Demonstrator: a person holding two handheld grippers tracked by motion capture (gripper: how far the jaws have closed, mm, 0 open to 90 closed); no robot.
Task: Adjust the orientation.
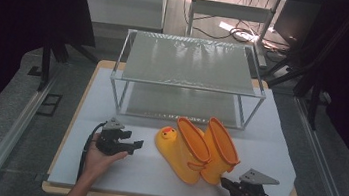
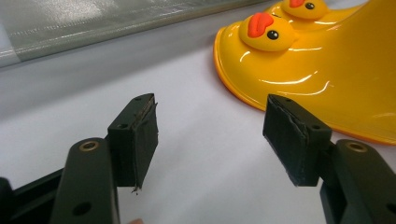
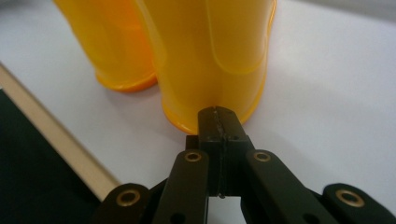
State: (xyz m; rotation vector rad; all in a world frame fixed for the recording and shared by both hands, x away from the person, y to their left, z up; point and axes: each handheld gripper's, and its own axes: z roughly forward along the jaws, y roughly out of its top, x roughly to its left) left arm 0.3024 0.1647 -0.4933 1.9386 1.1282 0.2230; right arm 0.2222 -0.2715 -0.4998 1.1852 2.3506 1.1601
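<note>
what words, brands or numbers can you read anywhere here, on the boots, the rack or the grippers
None can be read. The yellow boots carry only duck faces, with no lettering. The wire rack, the white table cover and the black pads of the left gripper show no print. The right gripper bears none either.

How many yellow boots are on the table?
2, lying side by side in front of the rack: the left boot, with a duck face on its toe, and the right boot touching it, its opening nearest the right gripper.
</note>
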